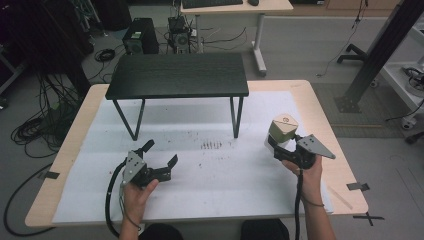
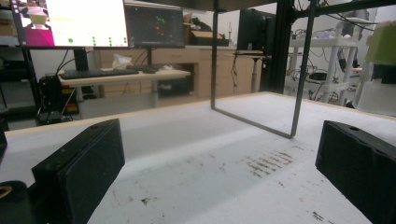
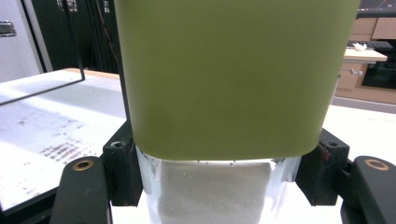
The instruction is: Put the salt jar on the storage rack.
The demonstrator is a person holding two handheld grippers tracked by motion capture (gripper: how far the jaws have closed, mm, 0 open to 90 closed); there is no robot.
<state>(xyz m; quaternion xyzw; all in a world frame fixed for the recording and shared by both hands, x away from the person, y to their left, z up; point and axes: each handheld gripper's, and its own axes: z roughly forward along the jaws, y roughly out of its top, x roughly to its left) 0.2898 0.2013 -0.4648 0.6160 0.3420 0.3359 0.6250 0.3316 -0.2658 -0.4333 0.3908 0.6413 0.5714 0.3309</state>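
In the high view the right gripper [image 1: 276, 143] sits at the right centre of the frame, held in the person's right hand [image 1: 306, 172], its fingers clamped on a container [image 1: 282, 129] with an olive-green lid and a clear lower body. The right gripper view shows that container [image 3: 233, 74] upright between the two black fingers [image 3: 122, 163], the green lid across the upper frame and white granular contents visible through the clear wall below it. At the lower left of the high view the left gripper [image 1: 161, 156] rests in the left hand [image 1: 137, 192] over the white sheet [image 1: 225, 185] covering the worktop [image 1: 320, 105], its fingers spread apart with nothing between them. A small black stand [image 1: 177, 75] occupies the upper centre, well apart from both grippers.
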